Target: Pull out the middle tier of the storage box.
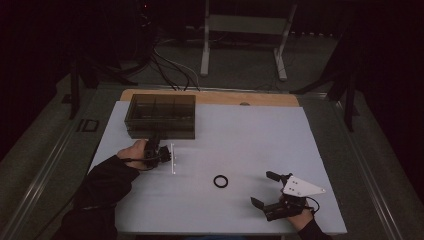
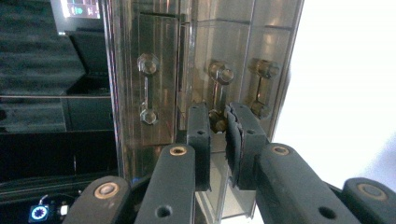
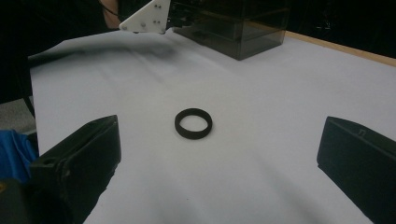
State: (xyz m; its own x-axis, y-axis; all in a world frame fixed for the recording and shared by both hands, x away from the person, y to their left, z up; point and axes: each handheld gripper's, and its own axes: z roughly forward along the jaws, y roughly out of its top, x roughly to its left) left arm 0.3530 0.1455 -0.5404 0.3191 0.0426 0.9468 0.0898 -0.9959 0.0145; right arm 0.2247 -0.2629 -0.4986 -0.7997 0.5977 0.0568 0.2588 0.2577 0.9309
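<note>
— Smoky, see-through plastic: that is the drawer box point(image 1: 161, 116), a low brown-tinted cabinet with dividers showing through its top. Where does it sit?

— At the far left of the white table point(image 1: 260, 135), close to the table's back edge. In the left gripper view its clear front wall shows small handles point(image 2: 147, 88), each a thin bar between two hex-shaped knobs.

— And the left tongs point(image 2: 217, 135)?

— Pressed up against that front wall. Their jaws are drawn nearly together around one of the handles point(image 2: 217, 95); its lower knob sits right in the narrow gap between the pads. They look clenched on it, though the pads' actual contact is hard to make out.

— In the high view?

— The left hand point(image 1: 134, 151) holds those tongs at the box's near side, sleeve coming in from the bottom left.

— What else is on the table?

— A black ring point(image 3: 193, 123), lying flat on the white surface, well apart from the box, toward the middle front.

— The right tongs point(image 1: 265, 189)?

— Released, jaws spread wide, nothing between them. They rest near the right front of the table, pointed toward the ring, which lies ahead of them, untouched.
</note>
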